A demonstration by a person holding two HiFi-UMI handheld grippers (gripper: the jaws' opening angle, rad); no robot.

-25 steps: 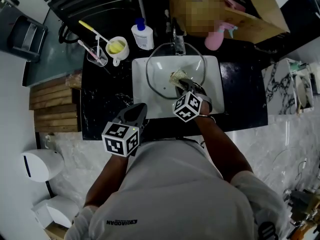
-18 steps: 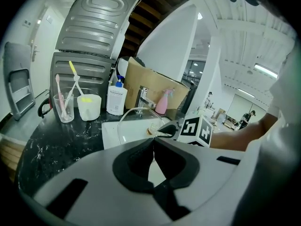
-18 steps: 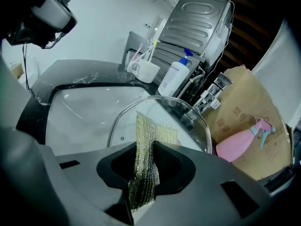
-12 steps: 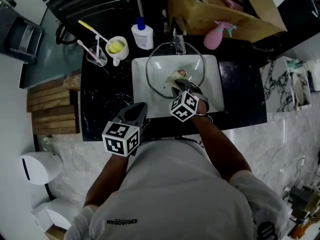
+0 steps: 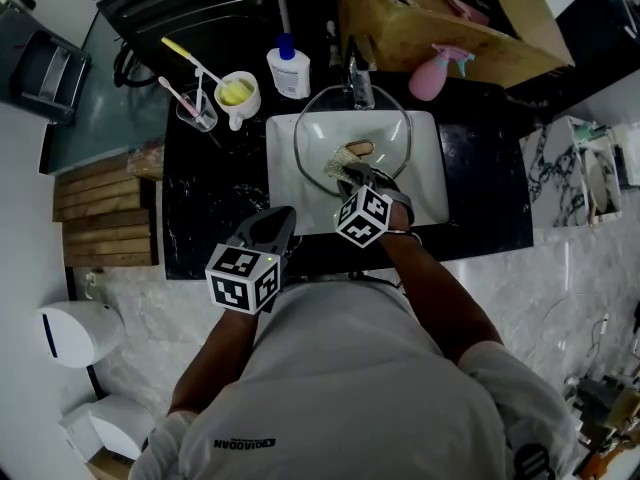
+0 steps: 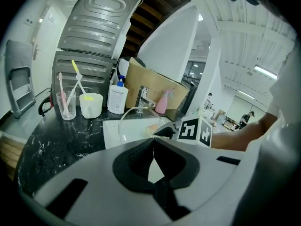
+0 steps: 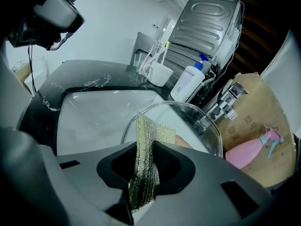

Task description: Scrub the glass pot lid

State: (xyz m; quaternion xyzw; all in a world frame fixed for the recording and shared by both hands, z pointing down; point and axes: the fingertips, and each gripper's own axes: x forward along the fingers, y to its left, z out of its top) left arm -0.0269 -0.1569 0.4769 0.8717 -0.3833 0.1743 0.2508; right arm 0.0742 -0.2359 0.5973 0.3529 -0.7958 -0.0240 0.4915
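The glass pot lid (image 5: 312,146) lies in the white sink (image 5: 428,183), with its brown knob (image 5: 360,149) near the middle. My right gripper (image 5: 347,173) is over the lid, shut on a yellow-green mesh scrub cloth (image 5: 337,162). In the right gripper view the cloth (image 7: 144,166) hangs pinched between the jaws, with the lid's rim (image 7: 202,121) and knob (image 7: 183,142) just beyond it. My left gripper (image 5: 273,228) is shut and holds nothing, above the dark counter at the sink's front left corner. From the left gripper view (image 6: 153,146) I see the lid (image 6: 128,117) ahead.
A faucet (image 5: 358,80) stands behind the sink. On the counter at the back left are a soap bottle (image 5: 289,70), a white mug (image 5: 238,95) and a glass with toothbrushes (image 5: 196,109). A pink spray bottle (image 5: 434,74) and a cardboard box (image 5: 450,18) are at the back right.
My right gripper has slid left across the lid with the cloth, uncovering the knob. The left gripper has stayed where it was.
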